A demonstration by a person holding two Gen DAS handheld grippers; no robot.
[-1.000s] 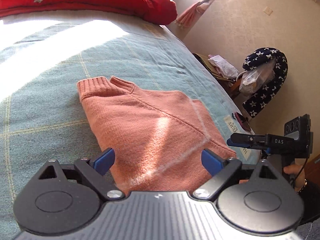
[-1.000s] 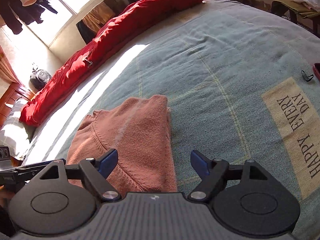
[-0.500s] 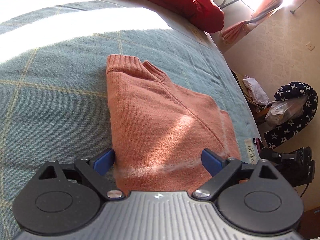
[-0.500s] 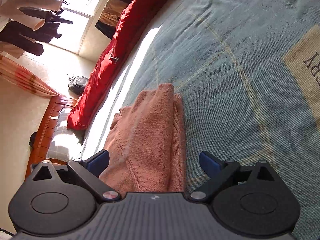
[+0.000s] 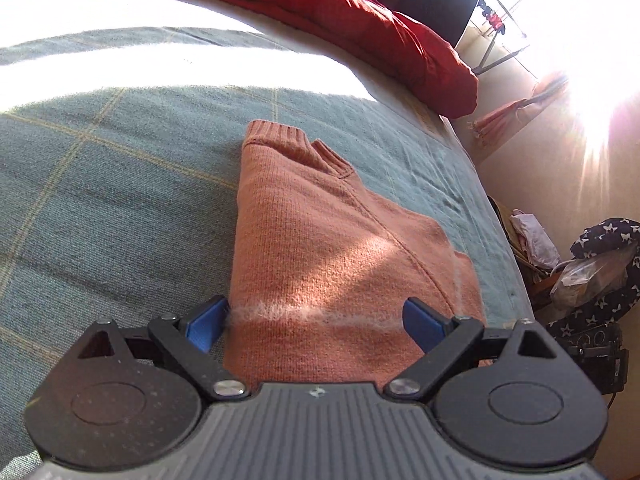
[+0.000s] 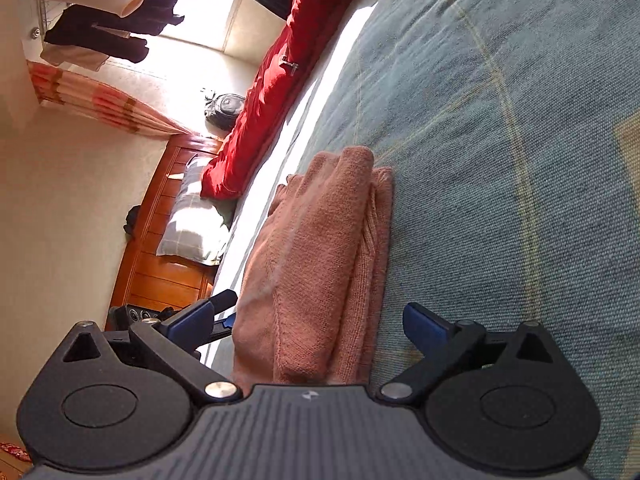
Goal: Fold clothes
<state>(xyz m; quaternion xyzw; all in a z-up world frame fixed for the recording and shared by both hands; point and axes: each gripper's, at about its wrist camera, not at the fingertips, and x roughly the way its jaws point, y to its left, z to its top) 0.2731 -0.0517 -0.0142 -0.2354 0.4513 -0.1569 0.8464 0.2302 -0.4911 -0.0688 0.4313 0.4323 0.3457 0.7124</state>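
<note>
Sweater (image 5: 340, 248) lies folded on bed (image 5: 120, 200). Both claws wide, empty: left claw (image 5: 316, 320) and right claw (image 6: 316, 324), just opened further, straddle near edge. Next, probably: close, fold again.

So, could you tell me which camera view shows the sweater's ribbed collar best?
The left wrist view: the salmon sweater lies face-up there, with its ribbed collar fully visible at the far end. The right wrist view sees the sweater edge-on, showing its stacked folded layers but little of the collar.
</note>
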